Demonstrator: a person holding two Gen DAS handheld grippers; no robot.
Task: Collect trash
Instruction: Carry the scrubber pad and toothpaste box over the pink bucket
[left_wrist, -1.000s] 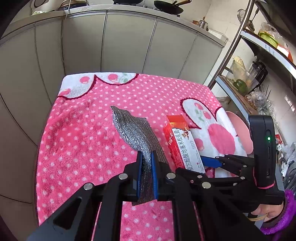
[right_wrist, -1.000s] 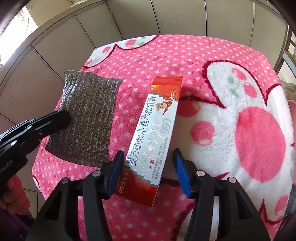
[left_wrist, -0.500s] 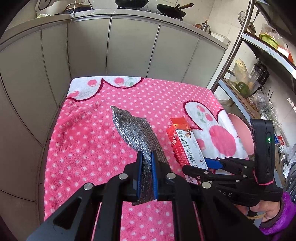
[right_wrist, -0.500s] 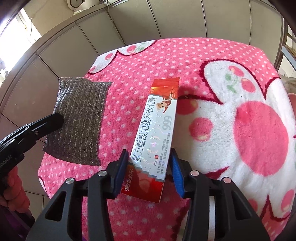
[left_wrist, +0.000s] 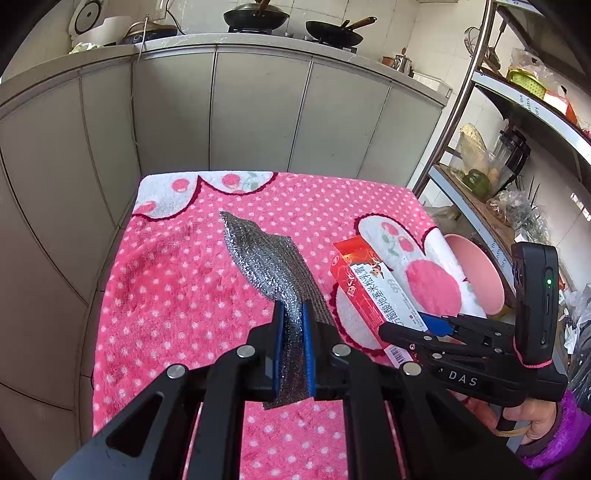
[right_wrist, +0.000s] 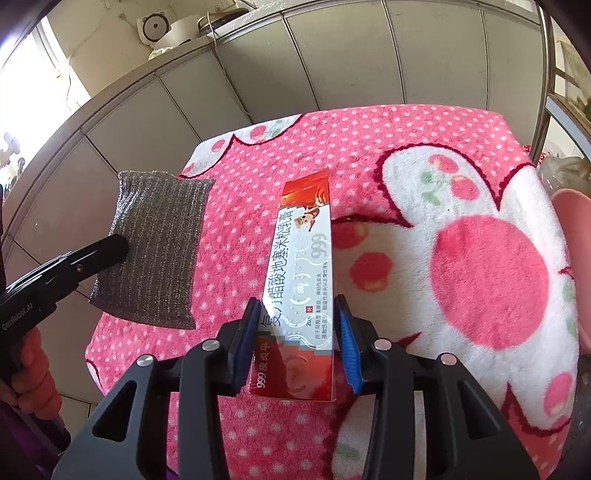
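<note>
My right gripper (right_wrist: 297, 341) has just been closing; its blue fingers (right_wrist: 246, 341) now sit against both long sides of the ointment box (right_wrist: 301, 273), near its red near end. Left pad touches the carton edge; the right one looks in contact too, though a thin gap there I can't rule out. I read it as clamped on the box. Box long axis runs straight away from the fingers, in line with them, far end angled slightly right. The box appears raised off the surface (right_wrist: 480, 266) at the far end, shadow under it, so I judge it lifted, not resting.

My left gripper (left_wrist: 293, 349) is pinched tight on the scouring cloth (left_wrist: 266, 262), fingers (left_wrist: 277, 347) nearly together with only the thin mesh between. The cloth sticks out ahead and hangs free above the pink dotted cover.

Box: long thin carton, white middle with Chinese print and "999", red ends, light and rigid, could crush if squeezed harder. Cloth: silver-grey metallic knit, floppy, rectangular.

Both items are in hand; next move, I guess, is carrying them off to a bin. None visible. A pink basin (left_wrist: 476, 273) sits just beyond the right edge, nearer my right hand.
</note>
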